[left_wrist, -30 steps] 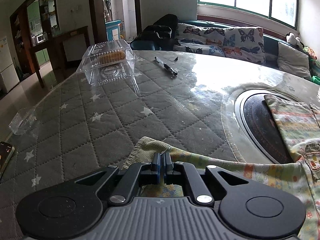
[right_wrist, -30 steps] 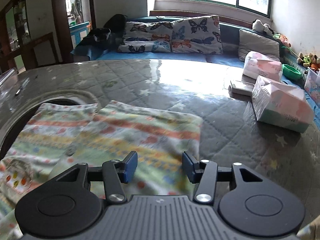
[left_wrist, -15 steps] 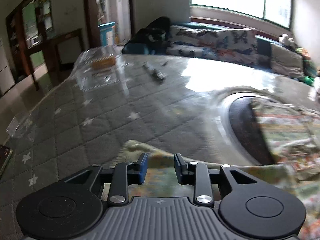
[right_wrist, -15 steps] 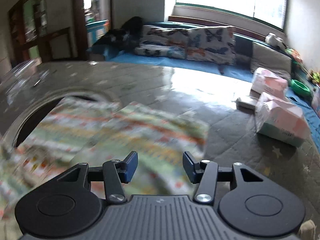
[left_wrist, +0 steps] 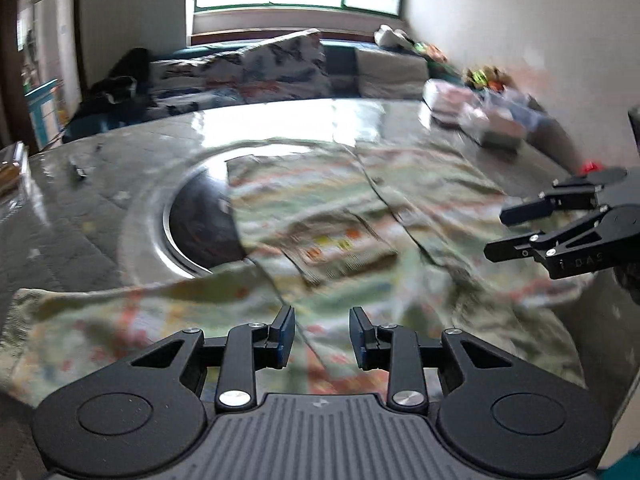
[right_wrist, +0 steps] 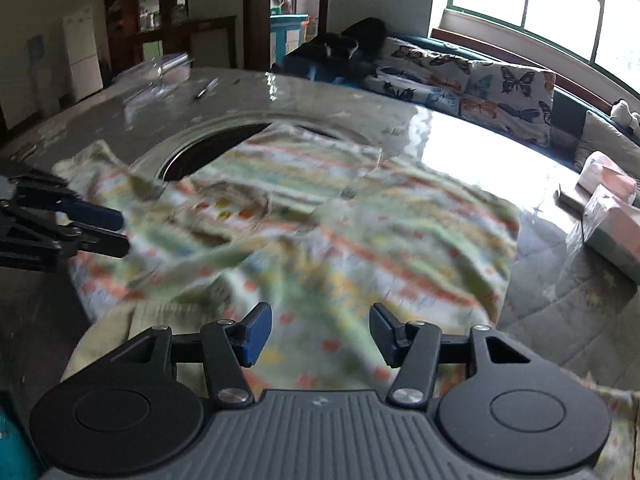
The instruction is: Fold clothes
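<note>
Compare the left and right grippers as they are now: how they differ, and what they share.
The left gripper has its fingers parted narrowly; the right gripper has them spread wider. The left is over the garment edge nearest the dark round inset; the right is over the side nearer the pink boxes. Both are open, holding nothing.

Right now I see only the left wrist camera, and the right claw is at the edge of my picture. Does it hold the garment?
Observer: No. The right claw is open above the garment, with nothing between its pads.
Operator: Which part of the garment lies nearest to it?
Observer: A plain ribbed hem lies just beside its left finger.
Operator: What stands beyond the table on the far left?
Observer: A white fridge stands against the wall there.
</note>
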`<move>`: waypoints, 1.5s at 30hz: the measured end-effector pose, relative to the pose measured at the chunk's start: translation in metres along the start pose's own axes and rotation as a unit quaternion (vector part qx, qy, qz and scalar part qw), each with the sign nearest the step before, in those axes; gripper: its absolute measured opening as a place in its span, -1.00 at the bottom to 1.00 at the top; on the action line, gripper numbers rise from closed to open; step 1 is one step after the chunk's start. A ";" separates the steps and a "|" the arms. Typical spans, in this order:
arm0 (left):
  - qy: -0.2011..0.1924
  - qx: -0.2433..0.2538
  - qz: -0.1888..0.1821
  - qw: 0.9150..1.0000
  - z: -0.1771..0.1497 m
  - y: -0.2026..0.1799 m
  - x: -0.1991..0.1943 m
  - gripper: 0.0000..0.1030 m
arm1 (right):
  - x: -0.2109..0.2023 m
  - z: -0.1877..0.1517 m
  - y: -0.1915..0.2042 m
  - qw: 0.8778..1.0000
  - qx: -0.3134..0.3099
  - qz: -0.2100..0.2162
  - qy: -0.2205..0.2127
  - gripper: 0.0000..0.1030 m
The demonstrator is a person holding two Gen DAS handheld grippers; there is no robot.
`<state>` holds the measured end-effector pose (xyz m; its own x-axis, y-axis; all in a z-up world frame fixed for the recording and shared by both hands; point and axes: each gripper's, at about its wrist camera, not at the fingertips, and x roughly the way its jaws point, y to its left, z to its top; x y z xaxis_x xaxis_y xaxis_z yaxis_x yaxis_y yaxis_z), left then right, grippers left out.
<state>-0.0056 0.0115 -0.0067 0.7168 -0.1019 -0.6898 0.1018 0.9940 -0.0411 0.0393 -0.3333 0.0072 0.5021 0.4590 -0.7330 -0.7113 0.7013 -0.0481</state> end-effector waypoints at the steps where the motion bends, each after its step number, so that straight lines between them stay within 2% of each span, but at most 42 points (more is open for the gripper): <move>1: 0.003 0.005 -0.001 1.000 -0.003 -0.002 0.002 -0.36 | -0.001 -0.003 0.001 1.000 -0.001 -0.001 0.004 0.08; 5: 0.004 0.020 0.008 1.000 -0.013 -0.002 0.000 -0.35 | -0.006 -0.014 0.004 1.000 -0.006 -0.007 0.015 0.08; 9: 0.007 0.018 0.015 1.000 -0.018 0.005 -0.005 -0.33 | -0.022 -0.015 0.008 1.000 -0.009 -0.004 0.005 0.07; 14: 0.008 0.012 0.022 1.000 -0.019 0.008 -0.010 -0.30 | -0.038 -0.014 0.031 0.999 -0.032 0.031 -0.008 0.04; 20: -0.009 0.007 0.016 1.000 -0.013 0.006 -0.022 -0.30 | -0.033 -0.015 0.060 0.995 -0.056 0.078 -0.003 -0.08; 26: -0.027 0.014 -0.017 0.999 -0.006 -0.006 -0.033 -0.26 | -0.020 -0.019 0.068 0.995 -0.051 0.087 0.016 -0.49; 28: -0.030 0.021 -0.035 0.999 -0.003 -0.013 -0.035 -0.25 | -0.021 -0.020 0.065 0.995 -0.043 0.087 0.014 -0.79; 31: -0.035 0.037 -0.064 0.997 -0.001 -0.026 -0.037 -0.25 | -0.029 -0.020 0.056 0.996 -0.025 0.081 0.005 -0.94; 35: -0.037 0.067 -0.114 0.991 0.002 -0.045 -0.038 -0.25 | -0.040 -0.022 0.040 0.997 0.008 0.073 -0.006 -0.95; 38: -0.025 0.093 -0.149 0.984 0.001 -0.061 -0.033 -0.20 | -0.047 -0.023 0.029 0.997 0.030 0.065 -0.015 -0.95; 42: 0.000 0.129 -0.169 0.977 -0.003 -0.079 -0.020 -0.20 | -0.050 -0.024 0.020 0.997 0.048 0.059 -0.022 -0.95; 45: 0.019 0.146 -0.162 0.976 -0.006 -0.086 -0.009 -0.20 | -0.050 -0.025 0.019 0.996 0.053 0.060 -0.025 -0.95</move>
<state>-0.0249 -0.0727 -0.0016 0.5883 -0.4017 -0.7019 0.5150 0.8553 -0.0578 -0.0116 -0.3571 0.0264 0.4422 0.5677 -0.6944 -0.7126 0.6925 0.1124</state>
